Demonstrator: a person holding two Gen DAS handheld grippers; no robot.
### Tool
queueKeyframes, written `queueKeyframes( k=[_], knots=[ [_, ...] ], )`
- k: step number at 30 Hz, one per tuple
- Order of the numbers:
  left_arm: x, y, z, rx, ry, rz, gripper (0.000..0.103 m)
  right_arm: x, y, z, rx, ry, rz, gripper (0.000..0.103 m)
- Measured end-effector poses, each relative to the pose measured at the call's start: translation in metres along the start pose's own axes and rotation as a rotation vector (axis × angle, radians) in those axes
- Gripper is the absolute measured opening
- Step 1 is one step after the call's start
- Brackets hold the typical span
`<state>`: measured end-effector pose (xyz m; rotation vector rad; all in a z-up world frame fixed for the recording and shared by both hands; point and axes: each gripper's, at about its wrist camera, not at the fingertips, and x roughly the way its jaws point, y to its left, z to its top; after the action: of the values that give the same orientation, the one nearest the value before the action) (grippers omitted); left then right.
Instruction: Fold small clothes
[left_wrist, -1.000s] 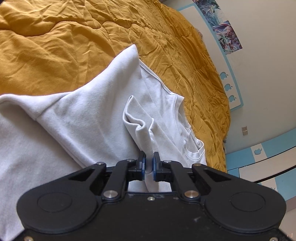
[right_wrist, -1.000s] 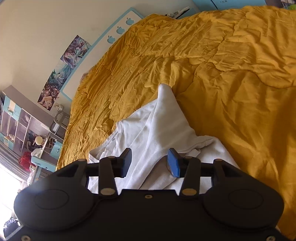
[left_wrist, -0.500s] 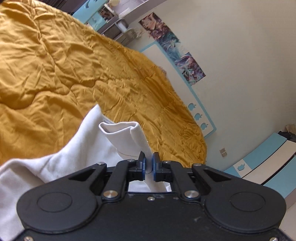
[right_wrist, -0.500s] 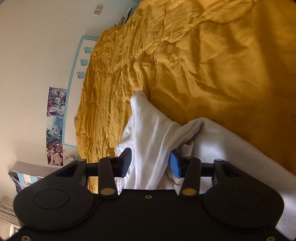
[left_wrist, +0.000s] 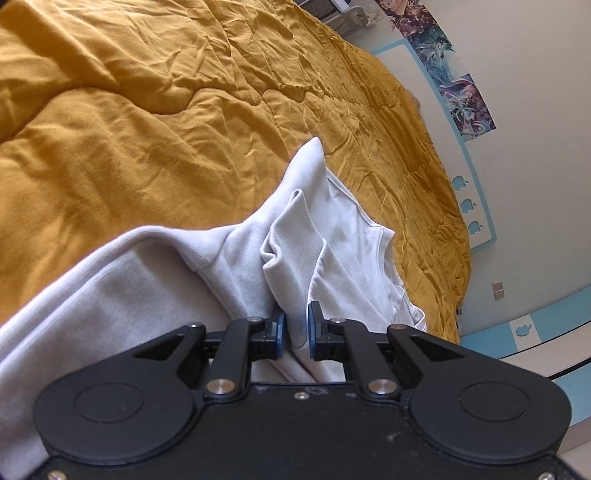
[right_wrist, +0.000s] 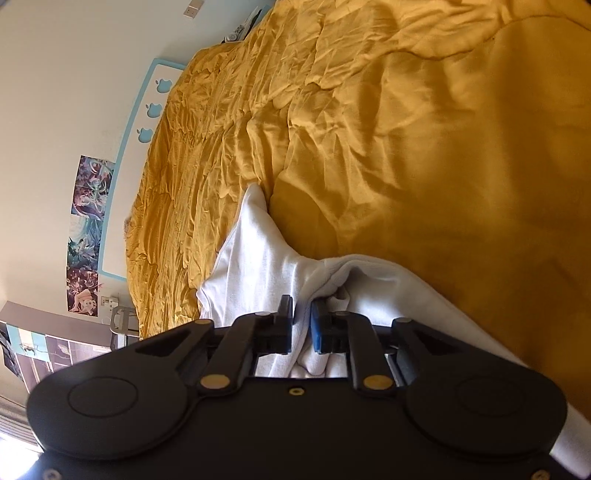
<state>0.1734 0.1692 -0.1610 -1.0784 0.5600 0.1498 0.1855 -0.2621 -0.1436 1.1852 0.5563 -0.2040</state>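
Observation:
A small white sleeveless top (left_wrist: 236, 266) lies rumpled on a mustard-yellow bed cover (left_wrist: 147, 147). My left gripper (left_wrist: 295, 325) is shut on a bunched fold of the white top, which rises in a peak between the blue pads. In the right wrist view the same white top (right_wrist: 258, 258) stretches away toward the wall. My right gripper (right_wrist: 302, 325) is shut on a fold of it, with cloth pinched between the pads. The parts of the top under both grippers are hidden.
The yellow bed cover (right_wrist: 406, 147) is wrinkled and fills most of both views. A cream wall with posters (left_wrist: 461, 99) and a blue-trimmed panel (right_wrist: 147, 110) runs along the bed's far side. Shelves (right_wrist: 55, 350) stand by the bed's end.
My right gripper has closed from open onto a fold of the white top. My left gripper stays shut on its fold and has tipped back down toward the bed.

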Motion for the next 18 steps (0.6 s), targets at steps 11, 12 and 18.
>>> queueKeyframes(
  k=[11,12,18],
  knots=[
    [-0.026,-0.026,0.001,0.141,-0.131,0.058,0.021,-0.013,0.022,0.002,-0.173,-0.041,-0.041,0.005],
    [-0.026,-0.028,0.001,0.153,-0.144,0.074,0.021,-0.015,0.022,0.001,-0.183,-0.046,-0.054,0.004],
    [-0.012,-0.029,0.001,0.161,-0.094,-0.018,0.024,-0.008,0.006,-0.003,-0.175,-0.033,-0.107,0.004]
  ],
)
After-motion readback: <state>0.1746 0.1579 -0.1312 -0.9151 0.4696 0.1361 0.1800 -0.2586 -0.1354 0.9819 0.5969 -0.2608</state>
